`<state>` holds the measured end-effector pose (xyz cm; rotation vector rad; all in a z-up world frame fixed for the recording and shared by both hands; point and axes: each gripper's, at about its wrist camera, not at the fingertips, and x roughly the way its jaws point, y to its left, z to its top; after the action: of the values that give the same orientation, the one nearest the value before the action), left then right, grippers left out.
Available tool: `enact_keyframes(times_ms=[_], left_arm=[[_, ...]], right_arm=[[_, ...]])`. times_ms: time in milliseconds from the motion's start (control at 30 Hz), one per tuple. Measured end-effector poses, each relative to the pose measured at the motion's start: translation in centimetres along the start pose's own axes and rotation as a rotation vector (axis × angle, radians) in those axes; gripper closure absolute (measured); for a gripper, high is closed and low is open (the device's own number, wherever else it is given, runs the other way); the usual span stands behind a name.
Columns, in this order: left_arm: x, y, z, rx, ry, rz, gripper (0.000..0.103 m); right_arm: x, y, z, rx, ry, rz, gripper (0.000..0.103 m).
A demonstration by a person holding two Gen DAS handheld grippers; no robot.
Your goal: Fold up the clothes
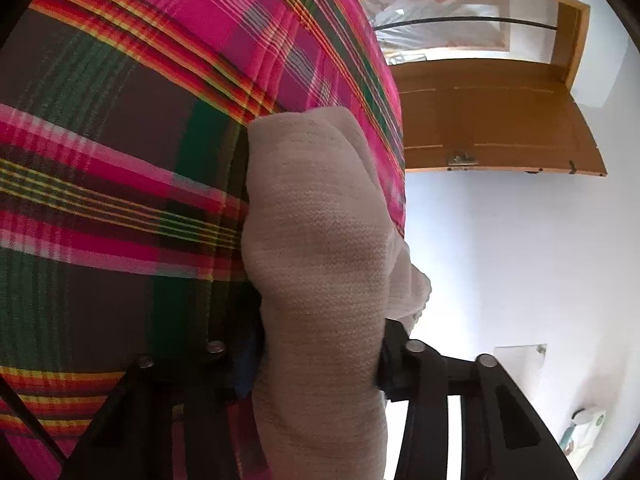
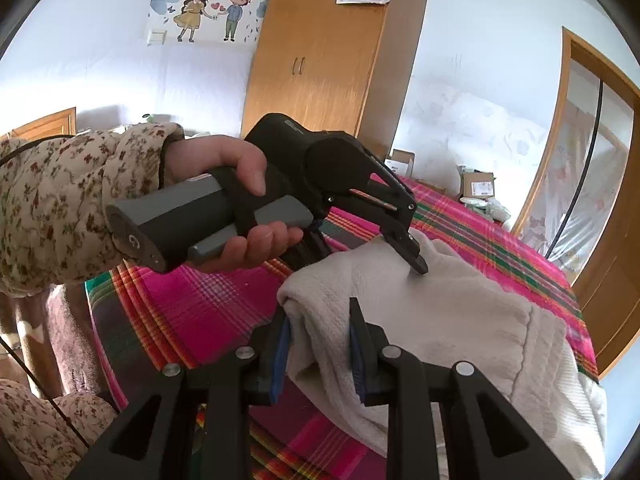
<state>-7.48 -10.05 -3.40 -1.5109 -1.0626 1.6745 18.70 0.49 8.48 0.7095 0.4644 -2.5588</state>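
Note:
A thick cream knitted garment (image 2: 460,320) lies bunched on a bed covered with a pink, green and red plaid sheet (image 2: 200,300). My right gripper (image 2: 318,332) is shut on a fold at the garment's near left edge, and the cloth fills the gap between its blue pads. A hand in a floral sleeve (image 2: 60,200) holds my left gripper (image 2: 416,264); its upper finger presses on the garment's far side and its lower finger is hidden under the cloth. In the left wrist view the garment (image 1: 320,220) is a fat roll clamped in the left gripper (image 1: 322,336), above the plaid sheet (image 1: 120,120).
A wooden wardrobe (image 2: 332,52) stands behind the bed, with cardboard boxes (image 2: 478,188) on the floor beside it. A wooden door frame (image 2: 600,160) is at the right, and a wooden door (image 1: 492,112) shows in the left wrist view. White walls surround the bed.

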Motion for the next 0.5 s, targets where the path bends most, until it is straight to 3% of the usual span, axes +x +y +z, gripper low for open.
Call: enact_keyframes(times_ms=[133,500], left_arm=[[-1.4,-0.4,-0.1,0.075,-0.069,-0.020,0.072],[-5.2,1.5,0.9,0.067,-0.104,-0.059,0.073]], right_arm=[[0.2,1.1,0.6,-0.044,0.009,-0.012,0.076],[1.9,4.0,3.2,-0.095,0.009,0.038,0.076]])
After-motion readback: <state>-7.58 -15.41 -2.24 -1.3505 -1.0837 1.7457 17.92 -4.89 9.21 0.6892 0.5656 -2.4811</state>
